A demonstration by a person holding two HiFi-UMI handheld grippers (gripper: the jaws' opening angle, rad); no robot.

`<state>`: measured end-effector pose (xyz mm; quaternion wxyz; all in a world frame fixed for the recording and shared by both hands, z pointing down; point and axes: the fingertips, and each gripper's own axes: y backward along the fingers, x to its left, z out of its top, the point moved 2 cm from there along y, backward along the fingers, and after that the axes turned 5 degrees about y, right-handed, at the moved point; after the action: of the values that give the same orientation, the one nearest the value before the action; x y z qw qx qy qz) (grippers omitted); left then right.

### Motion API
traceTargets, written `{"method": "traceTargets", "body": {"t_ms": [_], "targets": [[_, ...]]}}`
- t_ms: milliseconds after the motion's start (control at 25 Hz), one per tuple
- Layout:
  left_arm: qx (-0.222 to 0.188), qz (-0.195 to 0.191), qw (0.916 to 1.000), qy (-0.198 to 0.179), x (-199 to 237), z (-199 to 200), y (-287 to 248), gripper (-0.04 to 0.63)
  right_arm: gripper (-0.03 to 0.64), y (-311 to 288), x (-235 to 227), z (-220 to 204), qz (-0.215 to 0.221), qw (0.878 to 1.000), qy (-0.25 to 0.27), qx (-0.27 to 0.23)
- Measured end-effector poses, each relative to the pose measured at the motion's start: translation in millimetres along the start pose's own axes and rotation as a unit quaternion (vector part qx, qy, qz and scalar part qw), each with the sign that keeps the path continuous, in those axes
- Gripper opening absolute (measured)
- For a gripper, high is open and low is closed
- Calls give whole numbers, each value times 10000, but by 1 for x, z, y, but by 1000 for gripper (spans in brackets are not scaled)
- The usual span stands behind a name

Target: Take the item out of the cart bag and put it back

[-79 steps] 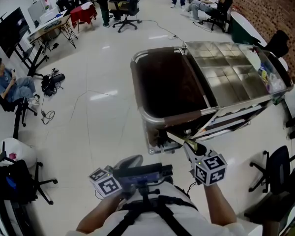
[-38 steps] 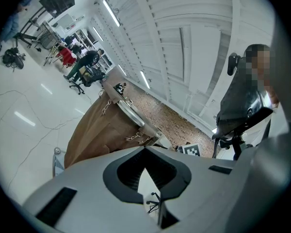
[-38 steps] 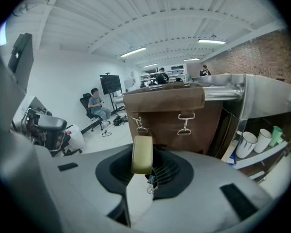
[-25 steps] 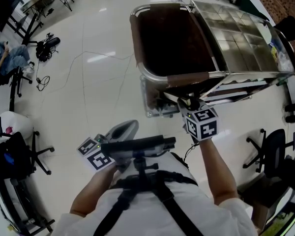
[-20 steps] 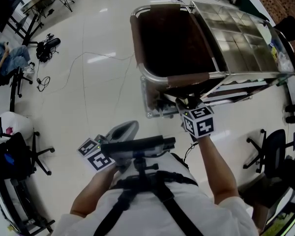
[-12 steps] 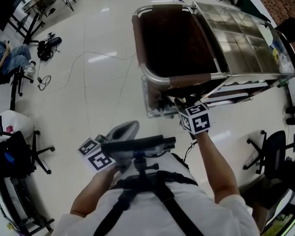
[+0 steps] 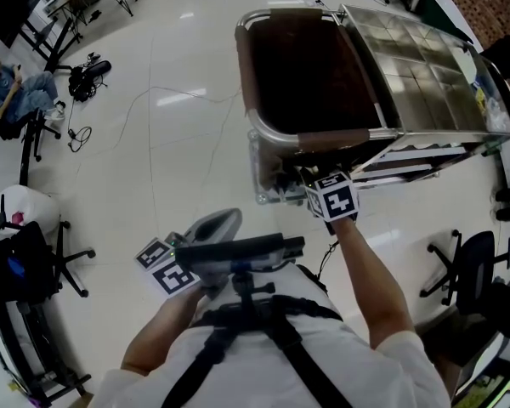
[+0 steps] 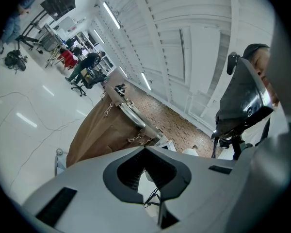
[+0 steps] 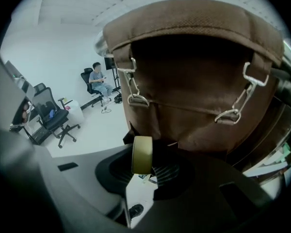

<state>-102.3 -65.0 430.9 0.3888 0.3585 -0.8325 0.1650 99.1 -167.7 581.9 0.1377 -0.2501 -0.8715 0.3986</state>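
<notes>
Tape roll (image 9: 142, 154), pale yellow and seen edge-on, stands upright between the jaws of the right tool (image 9: 144, 168), which is clamped on its two flat sides. Held this way, the roll is outside the brown cart bag (image 9: 194, 96), just in front of the bag's near wall and below its padded rim; whether it touches the fabric cannot be told. From the head view the right tool (image 7: 314, 181) points down at that near wall, under the rim rather than over the bag's dark opening. Chains and metal clips (image 9: 136, 100) hang against the same wall, above the roll. The left tool (image 8: 145, 176) is well back from the cart bag, its jaws drawn together with nothing between them.
</notes>
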Motion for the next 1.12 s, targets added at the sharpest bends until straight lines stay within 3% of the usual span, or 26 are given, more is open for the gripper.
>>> {"method": "traceTargets", "body": {"t_ms": [760, 1120], "targets": [[-3, 16, 10000, 12, 1, -2, 0, 5, 83, -25, -3, -11, -148, 9990, -219, 347], [3, 9, 10000, 6, 1, -2, 1, 5, 123, -25, 0, -9, -112, 9992, -281, 276]]}}
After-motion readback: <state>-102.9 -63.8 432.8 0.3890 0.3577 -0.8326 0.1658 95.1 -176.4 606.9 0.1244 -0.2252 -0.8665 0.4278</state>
